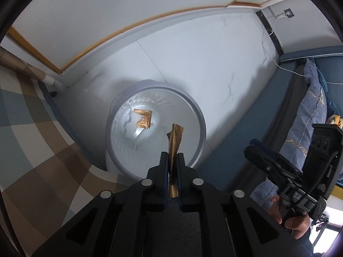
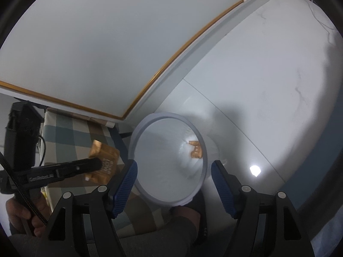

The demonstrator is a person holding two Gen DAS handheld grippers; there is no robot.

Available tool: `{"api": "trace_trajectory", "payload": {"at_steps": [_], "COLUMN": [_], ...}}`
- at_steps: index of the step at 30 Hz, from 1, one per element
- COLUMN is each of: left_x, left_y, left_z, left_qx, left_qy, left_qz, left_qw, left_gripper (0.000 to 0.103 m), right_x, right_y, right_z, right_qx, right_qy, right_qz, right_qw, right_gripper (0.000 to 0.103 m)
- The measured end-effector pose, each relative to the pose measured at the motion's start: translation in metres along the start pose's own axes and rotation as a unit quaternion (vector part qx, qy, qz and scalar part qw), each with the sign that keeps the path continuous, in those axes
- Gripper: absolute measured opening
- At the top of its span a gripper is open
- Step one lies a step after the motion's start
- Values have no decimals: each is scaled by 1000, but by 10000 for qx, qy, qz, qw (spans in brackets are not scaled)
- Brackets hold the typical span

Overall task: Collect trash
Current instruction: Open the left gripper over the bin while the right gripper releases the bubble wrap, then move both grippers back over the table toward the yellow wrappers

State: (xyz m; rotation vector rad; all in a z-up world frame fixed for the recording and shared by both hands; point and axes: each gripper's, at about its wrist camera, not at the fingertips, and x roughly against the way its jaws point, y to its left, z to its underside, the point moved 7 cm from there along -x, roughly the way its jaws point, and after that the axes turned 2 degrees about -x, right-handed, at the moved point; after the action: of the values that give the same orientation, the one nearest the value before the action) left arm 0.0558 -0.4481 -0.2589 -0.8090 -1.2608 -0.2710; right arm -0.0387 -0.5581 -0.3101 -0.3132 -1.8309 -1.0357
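Note:
My left gripper [image 1: 172,156] is shut on a crumpled gold wrapper [image 1: 174,137], which sticks out past the fingertips over the near rim of a white round bin [image 1: 201,128]. Another gold wrapper [image 1: 144,118] lies at the bottom of the bin. In the right wrist view my right gripper [image 2: 173,165] stands open and empty above the bin [image 2: 137,132], with the wrapper inside the bin [image 2: 195,150] showing between its blue pads. To its left is the left gripper [image 2: 96,162], holding its gold wrapper [image 2: 105,158]. The right gripper [image 1: 253,147] also shows at the right of the left wrist view.
The bin stands on white floor tiles near a white wall with gold trim. A checked cloth [image 1: 32,128] covers furniture on the left. A blue sofa with a patterned cushion [image 1: 308,117] is on the right. A white cable [image 1: 270,42] trails over the floor. A person's foot [image 2: 197,209] is beside the bin.

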Motion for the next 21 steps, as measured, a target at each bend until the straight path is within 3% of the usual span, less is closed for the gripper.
{"api": "trace_trajectory", "payload": {"at_steps": [4, 8, 12, 21], "left_x": [-2, 0, 13, 59], "left_y": [-1, 2, 2, 6], "left_z": [0, 0, -1, 6], "left_qx": [103, 192, 237, 116], "left_qy": [68, 52, -231, -1140], "left_qz": [179, 135, 129, -401], "left_qw": [9998, 9997, 9994, 9926], "left_gripper": [19, 48, 66, 70], "right_x": [4, 7, 11, 28], "right_y": [-3, -7, -6, 7], "right_z": [-1, -1, 0, 2], "right_qx": [-29, -120, -103, 62], "right_qy": [-80, -103, -119, -258], "right_qz": [50, 50, 68, 84], "right_qw": [10000, 9999, 9999, 9996], "right_gripper": [74, 75, 75, 77]}}
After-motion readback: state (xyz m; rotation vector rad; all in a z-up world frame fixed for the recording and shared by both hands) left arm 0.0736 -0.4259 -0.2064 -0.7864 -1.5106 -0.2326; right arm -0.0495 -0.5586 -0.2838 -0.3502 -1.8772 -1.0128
